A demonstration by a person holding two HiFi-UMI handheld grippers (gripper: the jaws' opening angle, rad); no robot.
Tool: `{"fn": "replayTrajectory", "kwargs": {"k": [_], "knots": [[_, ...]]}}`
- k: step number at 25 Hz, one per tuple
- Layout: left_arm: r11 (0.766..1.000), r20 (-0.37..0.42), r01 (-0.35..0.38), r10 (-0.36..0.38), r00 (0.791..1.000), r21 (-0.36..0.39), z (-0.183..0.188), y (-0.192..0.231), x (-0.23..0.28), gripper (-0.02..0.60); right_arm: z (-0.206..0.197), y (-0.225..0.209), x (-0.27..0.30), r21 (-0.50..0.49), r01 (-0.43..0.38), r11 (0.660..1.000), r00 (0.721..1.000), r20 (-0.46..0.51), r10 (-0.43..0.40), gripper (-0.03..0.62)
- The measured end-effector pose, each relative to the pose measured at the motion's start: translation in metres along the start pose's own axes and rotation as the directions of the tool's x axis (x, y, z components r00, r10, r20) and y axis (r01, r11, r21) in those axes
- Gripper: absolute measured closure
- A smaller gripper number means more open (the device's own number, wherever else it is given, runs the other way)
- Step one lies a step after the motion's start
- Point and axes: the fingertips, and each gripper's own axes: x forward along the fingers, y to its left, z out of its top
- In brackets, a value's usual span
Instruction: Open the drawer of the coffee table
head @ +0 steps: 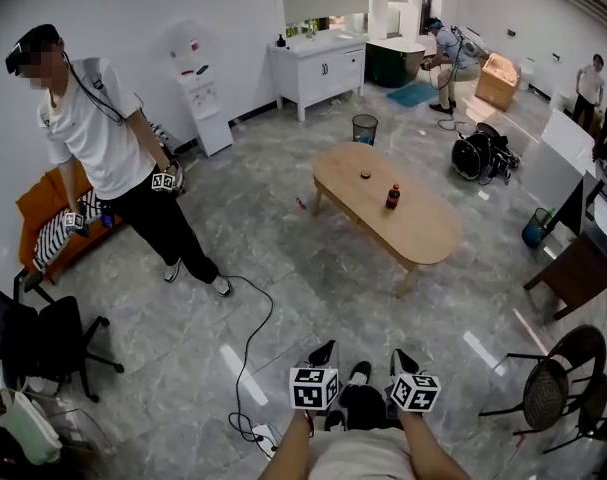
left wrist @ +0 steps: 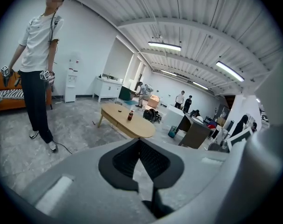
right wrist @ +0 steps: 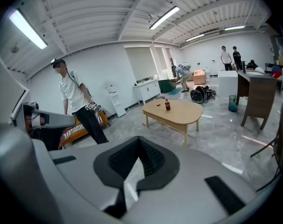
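Coffee table point(head: 423, 233) — well apart from me, bottle point(head: 392, 197) on top, drawer unseen; I carry left gripper point(head: 323, 353) and right gripper point(head: 403, 359) closed and empty, aimed toward it for approach

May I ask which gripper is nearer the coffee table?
Right, narrowly: the right gripper is short of the near end of the coffee table; the left gripper beside it, farther left.

**Drawer Front Too Far Off To Make Out**

The coffee table point(head: 403, 230) stands well away, and in all three views its side is too small to show a drawer front or handle. A small dark round thing point(head: 365, 175) near the bottle point(head: 392, 197) cannot be identified. The wearer's forearms point(head: 286, 455) run off the head view's bottom edge, and the left edge cuts a black chair point(head: 43, 343).
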Motion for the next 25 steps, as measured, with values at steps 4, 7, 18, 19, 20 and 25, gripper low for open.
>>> {"fn": "replayTrajectory", "kwargs": {"k": [4, 7, 18, 19, 20, 25], "knots": [[1.0, 0.005, -0.005, 0.005, 1.0, -0.017, 0.006, 0.013, 0.014, 0.571, 0.003, 0.004, 0.016, -0.031, -0.005, 1.0, 1.0, -0.014, 0.004, 0.579], [1.0, -0.018, -0.001, 0.001, 1.0, -0.002, 0.008, 0.016, 0.031, 0.571, 0.011, -0.006, 0.028, -0.006, 0.019, 1.0, 1.0, -0.013, -0.019, 0.579], [0.993, -0.039, 0.093, -0.095, 0.995, -0.069, 0.055, 0.011, 0.117, 0.572, 0.051, -0.033, 0.078, -0.017, 0.006, 1.0, 0.997, -0.074, -0.007, 0.579], [0.991, -0.028, 0.103, -0.106, 0.994, -0.09, 0.062, 0.013, 0.124, 0.572, 0.057, -0.036, 0.086, 0.002, 0.009, 1.0, 0.998, -0.064, -0.009, 0.579], [0.985, -0.013, 0.116, -0.118, 0.993, -0.124, 0.07, 0.016, 0.131, 0.572, 0.064, -0.039, 0.094, 0.021, 0.009, 1.0, 0.999, -0.053, -0.008, 0.579], [0.989, -0.053, 0.137, -0.14, 0.989, -0.056, 0.097, 0.017, 0.168, 0.572, 0.107, -0.052, 0.13, 0.085, 0.002, 0.996, 1.0, 0.015, -0.003, 0.579]]}}
